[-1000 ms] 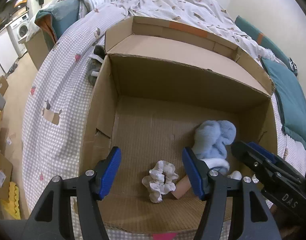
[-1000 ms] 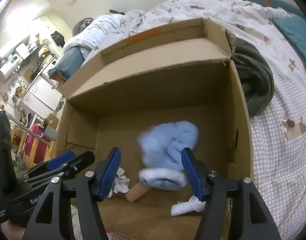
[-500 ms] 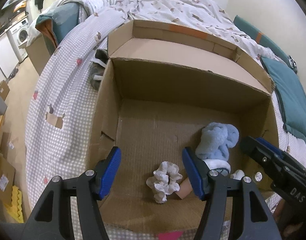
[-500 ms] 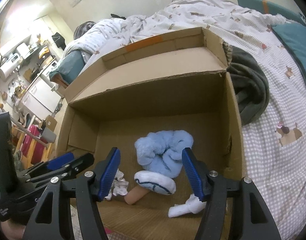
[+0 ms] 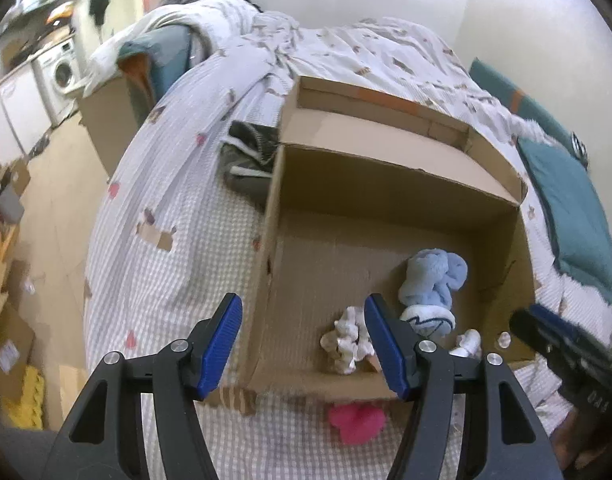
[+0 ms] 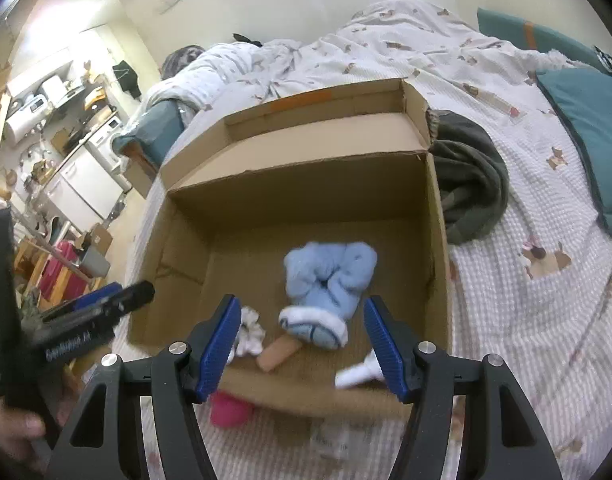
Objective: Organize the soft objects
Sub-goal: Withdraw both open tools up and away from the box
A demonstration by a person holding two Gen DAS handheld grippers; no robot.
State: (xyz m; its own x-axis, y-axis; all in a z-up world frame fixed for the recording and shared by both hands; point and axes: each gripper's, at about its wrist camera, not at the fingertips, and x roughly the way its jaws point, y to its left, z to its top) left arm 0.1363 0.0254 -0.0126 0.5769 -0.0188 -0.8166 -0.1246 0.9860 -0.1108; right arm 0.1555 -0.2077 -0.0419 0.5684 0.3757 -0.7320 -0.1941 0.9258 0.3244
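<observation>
An open cardboard box (image 5: 385,168) (image 6: 306,168) stands on the bed. Inside lie a light blue fluffy sock bundle (image 5: 433,280) (image 6: 325,280), a white scrunchie (image 5: 345,340) (image 6: 250,332), a tan roll (image 6: 278,354) and a small white sock (image 5: 465,342) (image 6: 357,374). A pink soft object (image 5: 357,422) (image 6: 228,408) lies on the bedspread just outside the box's near wall. My left gripper (image 5: 304,348) is open and empty above the box's near left corner. My right gripper (image 6: 304,348) is open and empty above the box's near wall.
The bed has a checked white cover (image 5: 166,260). A dark grey-green garment (image 6: 469,192) lies right of the box, dark clothing (image 5: 250,160) lies left of it. A teal cushion (image 5: 565,216) is at the right. The floor with boxes (image 5: 10,320) is at the left.
Both grippers have pulled back and up from the box, staying open. The blue sock bundle, which was moving between the right fingers, now lies still on the box floor. The pink object came into view.
</observation>
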